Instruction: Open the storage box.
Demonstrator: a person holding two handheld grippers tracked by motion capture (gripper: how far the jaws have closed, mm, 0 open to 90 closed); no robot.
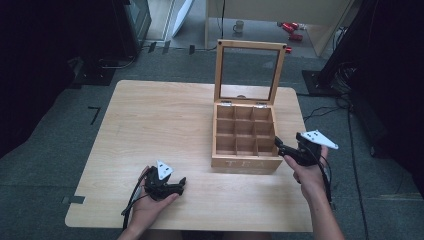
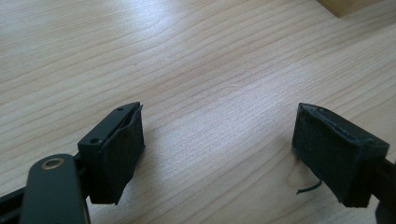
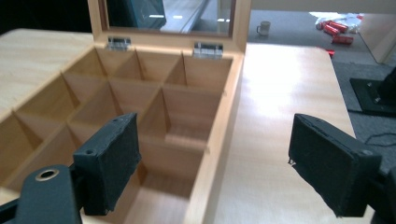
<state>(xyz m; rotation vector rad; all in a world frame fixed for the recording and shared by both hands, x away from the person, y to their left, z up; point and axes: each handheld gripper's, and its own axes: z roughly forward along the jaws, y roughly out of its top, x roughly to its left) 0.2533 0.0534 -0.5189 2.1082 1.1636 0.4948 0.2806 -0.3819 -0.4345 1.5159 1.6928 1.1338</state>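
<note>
A wooden tea box (image 1: 246, 163) stands right of the table's middle. Its glass-paned lid (image 1: 218, 75) is up, and the several compartments inside look empty. My right gripper (image 1: 278, 146) hovers at the box's front right corner, open. In the right gripper view its jaws (image 3: 212, 158) straddle the box's right wall (image 3: 224, 116), with nothing pressed between the pads. My left gripper (image 1: 181, 184) rests in a hand near the table's front edge, left of the box. It is open over bare wood (image 2: 217, 140) and holds nothing.
The light wooden table (image 1: 160, 120) has rounded corners and a near edge just behind both hands. On the floor beyond lie a mug (image 1: 239, 26) and red objects (image 1: 291, 27). Dark equipment and cables flank the table on both sides.
</note>
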